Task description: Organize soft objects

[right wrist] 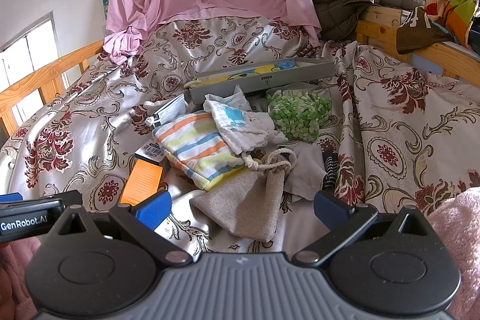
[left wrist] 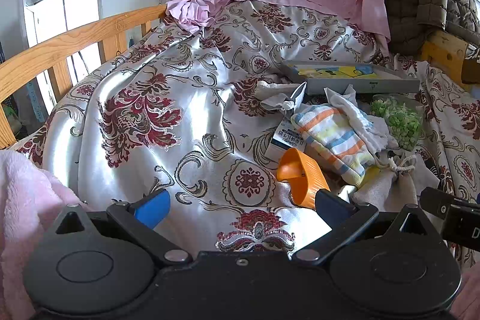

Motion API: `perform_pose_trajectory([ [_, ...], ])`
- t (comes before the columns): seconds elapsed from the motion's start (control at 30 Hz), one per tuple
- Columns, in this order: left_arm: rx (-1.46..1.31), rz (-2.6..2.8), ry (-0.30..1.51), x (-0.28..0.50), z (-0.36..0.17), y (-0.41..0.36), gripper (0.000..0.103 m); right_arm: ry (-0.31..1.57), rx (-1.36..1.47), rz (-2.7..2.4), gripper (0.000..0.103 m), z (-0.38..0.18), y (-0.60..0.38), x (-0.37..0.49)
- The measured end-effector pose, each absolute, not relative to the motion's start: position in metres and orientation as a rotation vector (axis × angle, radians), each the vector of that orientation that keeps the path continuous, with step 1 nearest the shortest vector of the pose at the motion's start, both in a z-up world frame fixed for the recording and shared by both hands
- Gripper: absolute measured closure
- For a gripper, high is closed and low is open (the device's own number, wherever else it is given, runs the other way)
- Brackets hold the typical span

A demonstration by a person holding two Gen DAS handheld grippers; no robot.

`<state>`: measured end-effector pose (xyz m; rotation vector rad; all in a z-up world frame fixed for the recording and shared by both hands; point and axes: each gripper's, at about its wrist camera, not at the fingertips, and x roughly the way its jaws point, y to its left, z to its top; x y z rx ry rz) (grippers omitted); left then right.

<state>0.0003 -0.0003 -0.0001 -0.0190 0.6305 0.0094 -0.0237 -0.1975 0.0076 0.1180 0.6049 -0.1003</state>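
Both grippers hang low over the near edge of the bed, and neither has hold of anything. The left gripper (left wrist: 241,207) has its blue fingers spread wide with only the patterned bedspread (left wrist: 129,98) between them; an orange scoop (left wrist: 297,180) lies just beside its right finger. The right gripper (right wrist: 242,207) is likewise spread wide, and the burlap drawstring pouch (right wrist: 250,200) lies directly ahead between its fingers, untouched.

Beyond the pouch, toward the middle of the bed, sits the heap: a striped towel (right wrist: 196,152), a white cloth (right wrist: 240,125) draped on it, and a bag of green pieces (right wrist: 295,117) to the right. Farther back a grey tray (right wrist: 261,77) rests near the head of the bed.

I judge this the approach before a first pick. The next move calls for the right gripper to ease forward and down, then close on the pouch's body rather than its cord
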Motion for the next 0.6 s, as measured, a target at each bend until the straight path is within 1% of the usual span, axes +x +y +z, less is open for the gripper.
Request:
perform_pose_trajectory([
  [0.2, -0.019, 0.010, 0.631, 0.000, 0.000, 0.000, 0.001, 0.610, 0.126, -0.100, 0.000, 0.009, -0.199, -0.022],
  [0.3, -0.021, 0.010, 0.630, 0.000, 0.000, 0.000, 0.001, 0.621, 0.140, -0.100, 0.000, -0.002, -0.204, -0.023],
  [0.4, -0.029, 0.012, 0.640, 0.002, 0.000, 0.000, 0.001, 0.630, 0.157, -0.099, 0.000, 0.009, -0.203, -0.021],
  [0.6, -0.070, 0.003, 0.722, 0.024, 0.000, 0.007, 0.001, 0.629, 0.157, -0.121, 0.000, 0.012, -0.208, -0.014],
])
